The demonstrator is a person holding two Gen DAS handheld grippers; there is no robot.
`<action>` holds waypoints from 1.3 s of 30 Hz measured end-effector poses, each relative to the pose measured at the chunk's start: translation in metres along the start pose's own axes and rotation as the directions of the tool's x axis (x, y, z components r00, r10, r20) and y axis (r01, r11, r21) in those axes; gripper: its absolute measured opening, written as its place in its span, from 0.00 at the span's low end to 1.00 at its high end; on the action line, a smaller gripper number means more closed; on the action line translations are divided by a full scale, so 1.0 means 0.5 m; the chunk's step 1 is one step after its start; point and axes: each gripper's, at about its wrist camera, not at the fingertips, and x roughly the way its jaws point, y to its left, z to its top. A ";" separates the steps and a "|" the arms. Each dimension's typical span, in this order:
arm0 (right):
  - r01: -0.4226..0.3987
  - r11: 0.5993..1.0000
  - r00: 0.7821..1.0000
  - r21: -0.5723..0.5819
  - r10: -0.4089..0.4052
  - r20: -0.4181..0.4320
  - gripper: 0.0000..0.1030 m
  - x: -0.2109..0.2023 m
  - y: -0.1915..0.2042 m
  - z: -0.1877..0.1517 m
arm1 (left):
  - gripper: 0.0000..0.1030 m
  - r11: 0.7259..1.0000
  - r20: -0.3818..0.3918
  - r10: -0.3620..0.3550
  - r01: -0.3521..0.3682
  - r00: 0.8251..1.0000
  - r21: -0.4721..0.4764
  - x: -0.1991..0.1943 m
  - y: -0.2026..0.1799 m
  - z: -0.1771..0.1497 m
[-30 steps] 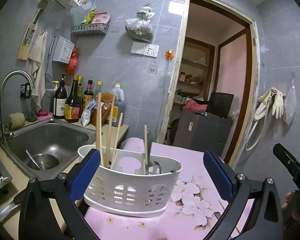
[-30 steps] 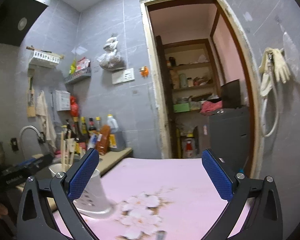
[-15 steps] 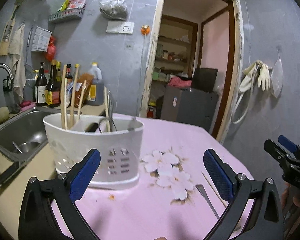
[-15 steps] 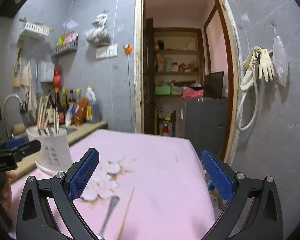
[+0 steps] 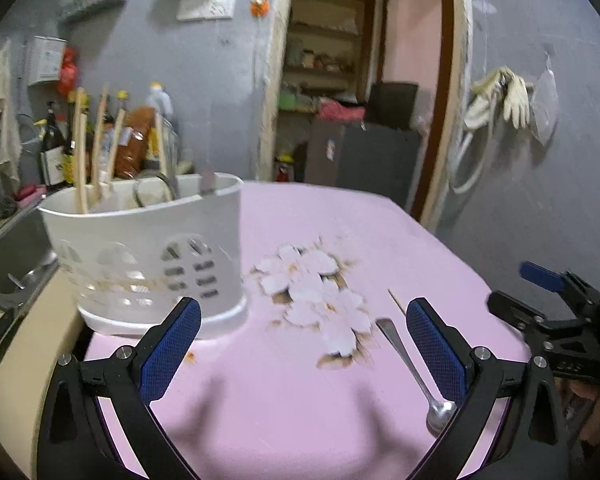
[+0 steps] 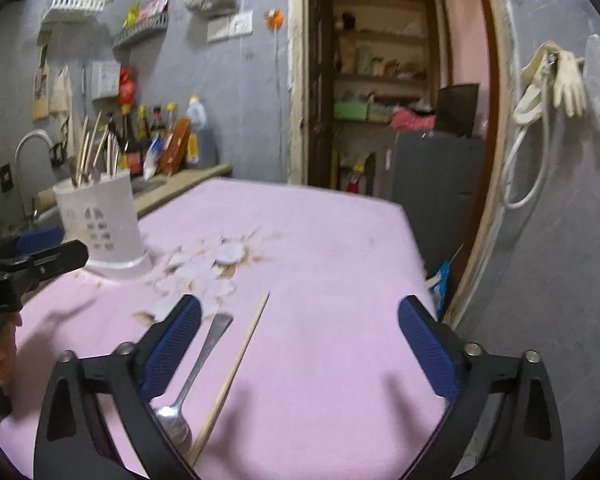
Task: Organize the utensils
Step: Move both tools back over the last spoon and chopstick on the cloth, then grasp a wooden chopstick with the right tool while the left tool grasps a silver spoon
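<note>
Pink table (image 6: 340,240) with floral print. A metal spoon (image 6: 192,376) and a single wooden chopstick (image 6: 236,364) lie side by side on the cloth, between the fingers of the right gripper (image 6: 300,344), whose jaws, spread wide, have just been closing and touch neither. The left gripper (image 5: 304,344) is agape, empty. A white utensil holder (image 5: 148,256) with chopsticks stands near the sink-side edge.

Black skeletal frames on both tongs, left tongs (image 5: 303,348) and right tongs (image 6: 299,343), with triangular cut-outs in the arms. Blue cross-hatched pads (image 5: 171,347) on the inner faces; silver round screws (image 6: 472,349) at the pivots. White lettering, too blurred to read, on the black body at the left edge of the right wrist view.
</note>
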 end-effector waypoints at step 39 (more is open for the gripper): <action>-0.059 0.997 0.953 -0.053 0.040 -0.299 0.04 0.050 -0.034 -0.065 | 0.17 0.968 -0.538 -0.222 0.250 0.813 -0.020 0.186 -0.125 0.000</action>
